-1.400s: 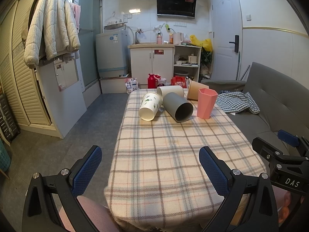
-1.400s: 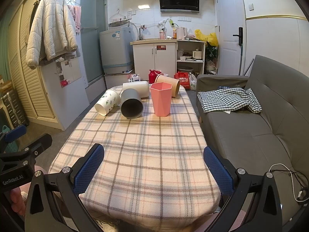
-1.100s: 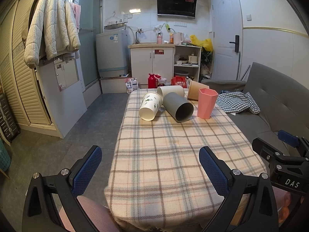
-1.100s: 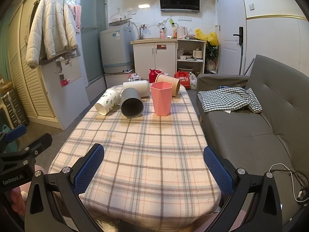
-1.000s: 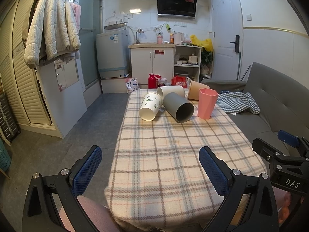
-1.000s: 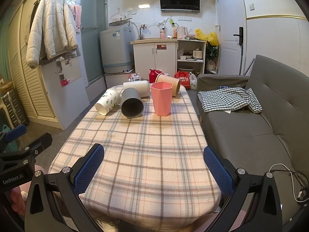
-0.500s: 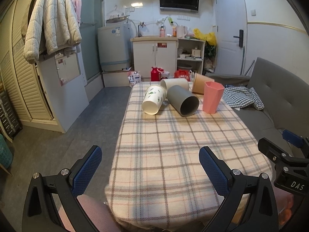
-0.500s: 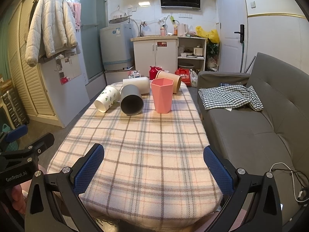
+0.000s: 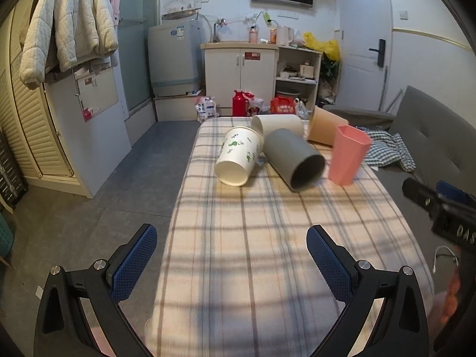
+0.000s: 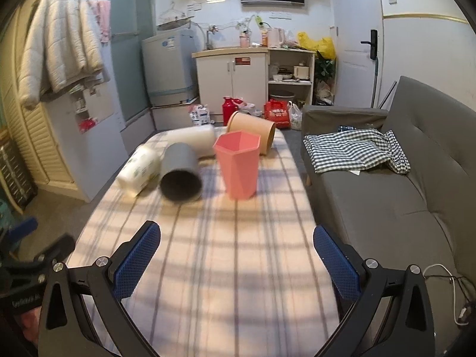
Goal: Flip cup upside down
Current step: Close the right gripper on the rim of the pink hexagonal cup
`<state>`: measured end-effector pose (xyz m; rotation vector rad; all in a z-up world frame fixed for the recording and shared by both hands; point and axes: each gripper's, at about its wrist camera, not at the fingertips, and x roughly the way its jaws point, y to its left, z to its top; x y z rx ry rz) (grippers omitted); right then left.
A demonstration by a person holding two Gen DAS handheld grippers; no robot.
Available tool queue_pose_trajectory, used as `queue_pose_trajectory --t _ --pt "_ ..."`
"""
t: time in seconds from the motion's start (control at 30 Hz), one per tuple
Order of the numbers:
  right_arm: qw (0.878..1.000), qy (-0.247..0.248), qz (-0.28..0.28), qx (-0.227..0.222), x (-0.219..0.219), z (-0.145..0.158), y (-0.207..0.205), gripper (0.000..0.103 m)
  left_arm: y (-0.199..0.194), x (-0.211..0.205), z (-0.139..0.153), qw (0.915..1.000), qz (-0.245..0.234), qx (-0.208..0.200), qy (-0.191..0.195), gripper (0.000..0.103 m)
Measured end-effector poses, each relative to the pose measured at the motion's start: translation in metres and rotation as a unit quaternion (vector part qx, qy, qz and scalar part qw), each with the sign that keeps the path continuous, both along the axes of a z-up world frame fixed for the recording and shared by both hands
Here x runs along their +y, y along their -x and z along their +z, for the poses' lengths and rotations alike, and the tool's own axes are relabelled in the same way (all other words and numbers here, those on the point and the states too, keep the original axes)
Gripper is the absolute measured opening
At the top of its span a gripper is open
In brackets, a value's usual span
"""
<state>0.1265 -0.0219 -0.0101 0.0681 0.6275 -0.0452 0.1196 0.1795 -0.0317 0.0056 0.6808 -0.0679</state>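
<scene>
A pink faceted cup [image 10: 239, 166] stands upright, mouth up, at the far end of the plaid-covered table [image 10: 226, 255]; it also shows in the left wrist view [image 9: 348, 156]. Around it lie cups on their sides: a grey cup [image 10: 180, 172] [image 9: 294, 159], a white patterned cup [image 10: 138, 171] [image 9: 238, 156], a cream cup [image 10: 193, 141] [image 9: 278, 125] and a tan cup [image 10: 253, 134] [image 9: 324, 129]. My left gripper [image 9: 232, 251] is open and empty over the near table. My right gripper [image 10: 236, 250] is open and empty, facing the pink cup.
A grey sofa [image 10: 401, 196] with a checked cloth [image 10: 354, 150] runs along the table's right side. Floor drops off at the table's left edge [image 9: 181, 184]. Cabinets, a washer and bags stand at the far wall [image 10: 232, 80].
Both grippers have moved forward toward the cups, which now look larger and closer. Both stay open. The cups have not moved.
</scene>
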Motion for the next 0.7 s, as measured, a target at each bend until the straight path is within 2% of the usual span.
queue_pose_trajectory --t 0.27,0.43,0.57,0.6,0.7 --pt "1.0 0.001 0.004 0.031 -0.011 -0.018 -0.088 0.103 -0.06 -0.003 -0.017 0.9997 0.01 0.021 0.003 0.103" --pt "0.999 0.0 0.012 0.034 -0.007 -0.027 -0.123 0.103 -0.064 0.001 -0.027 0.9998 0.007 0.019 0.002 0.103" --pt "1.0 -0.004 0.018 0.019 -0.004 -0.031 -0.141 0.103 -0.069 0.0 -0.034 0.9996 0.006 0.028 -0.004 0.103" --pt "1.0 0.0 0.018 0.019 -0.001 -0.033 -0.145 0.102 -0.071 -0.001 -0.035 0.9996 0.005 0.028 -0.004 0.103" --pt "0.999 0.0 0.024 0.021 0.001 -0.036 -0.155 0.09 -0.071 -0.001 -0.036 0.9995 0.004 0.028 -0.011 0.103"
